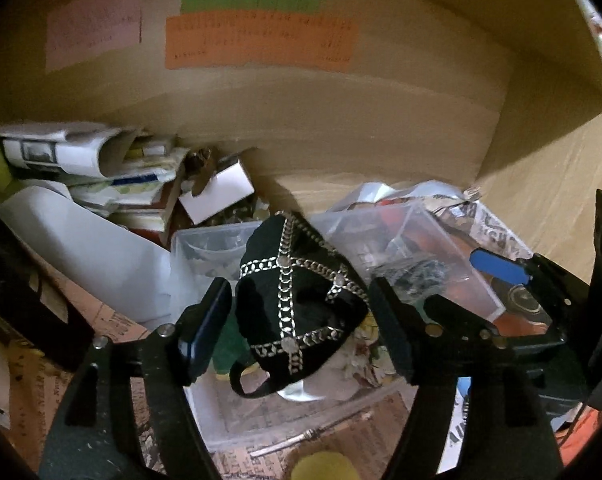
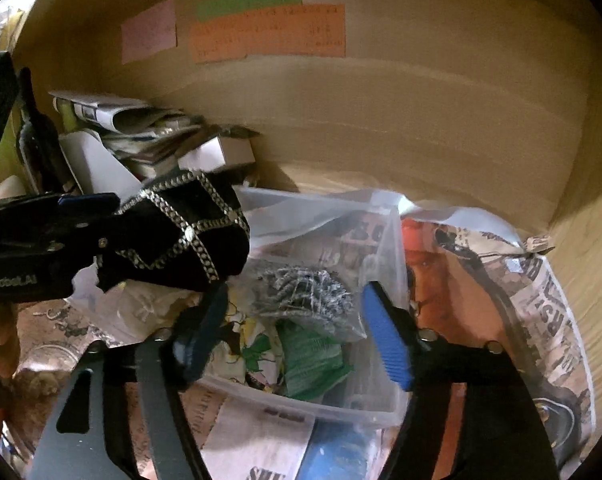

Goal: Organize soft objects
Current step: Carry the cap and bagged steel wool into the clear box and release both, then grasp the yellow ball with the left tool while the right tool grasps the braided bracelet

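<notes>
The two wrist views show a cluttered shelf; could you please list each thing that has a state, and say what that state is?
Left gripper: jaws wide, either side of the black pouch; contact unclear.
Right gripper: jaws open, empty, over the clear tub.
Black pouch: above the tub; whether held or resting, cannot tell.
Clear tub: lidless, holding a steel scourer and green cloth.
Newspaper: spread flat under the tub.

Left wrist view looks forward and slightly down between its tongs (image 1: 301, 320), close to the clear plastic bin (image 1: 221, 420). Right wrist view faces likewise from the right, equally near. Both share the bin (image 2: 301, 400), black studded cap (image 2: 181, 236) and wooden back panel (image 1: 341, 120).
</notes>
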`<state>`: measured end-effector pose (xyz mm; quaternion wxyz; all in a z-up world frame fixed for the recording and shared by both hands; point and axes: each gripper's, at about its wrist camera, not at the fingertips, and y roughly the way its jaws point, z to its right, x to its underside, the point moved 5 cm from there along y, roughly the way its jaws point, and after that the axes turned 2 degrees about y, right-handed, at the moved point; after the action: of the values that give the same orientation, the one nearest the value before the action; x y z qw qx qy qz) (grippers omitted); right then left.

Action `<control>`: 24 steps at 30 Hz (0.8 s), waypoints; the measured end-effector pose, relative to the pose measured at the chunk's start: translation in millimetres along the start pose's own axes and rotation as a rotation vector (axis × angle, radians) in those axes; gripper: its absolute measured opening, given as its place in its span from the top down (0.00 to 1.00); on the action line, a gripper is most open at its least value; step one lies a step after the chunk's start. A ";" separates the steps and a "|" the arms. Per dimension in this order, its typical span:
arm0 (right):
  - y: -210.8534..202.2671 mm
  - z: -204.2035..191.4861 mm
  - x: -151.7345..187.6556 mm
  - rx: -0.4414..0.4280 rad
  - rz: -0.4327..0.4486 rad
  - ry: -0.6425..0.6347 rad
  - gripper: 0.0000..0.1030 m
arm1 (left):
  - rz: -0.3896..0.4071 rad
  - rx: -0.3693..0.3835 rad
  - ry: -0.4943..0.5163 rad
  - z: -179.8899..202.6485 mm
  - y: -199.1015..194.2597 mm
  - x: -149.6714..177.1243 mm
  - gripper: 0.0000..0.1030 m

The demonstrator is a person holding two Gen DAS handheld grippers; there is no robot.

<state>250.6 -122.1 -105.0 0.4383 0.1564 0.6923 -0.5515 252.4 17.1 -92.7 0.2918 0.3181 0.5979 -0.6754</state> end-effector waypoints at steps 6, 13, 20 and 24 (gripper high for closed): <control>-31.5 0.9 -11.0 -0.003 0.075 0.003 0.21 | 0.072 -0.004 0.024 5.1 -34.2 -2.7 0.19; -73.3 3.8 -15.8 0.038 0.181 -0.007 0.14 | 0.144 -0.021 0.037 11.7 -68.9 4.7 0.06; -100.8 12.8 2.6 0.049 0.217 0.030 0.08 | 0.144 -0.041 0.025 15.8 -81.0 30.2 0.04; -100.9 22.2 25.2 0.065 0.172 0.067 0.07 | 0.093 -0.039 0.014 14.9 -74.0 52.6 0.04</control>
<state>175.3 -183.3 -61.7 0.4552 0.2477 0.6724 -0.5285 160.8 10.0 -86.4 0.3248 0.3442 0.5975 -0.6473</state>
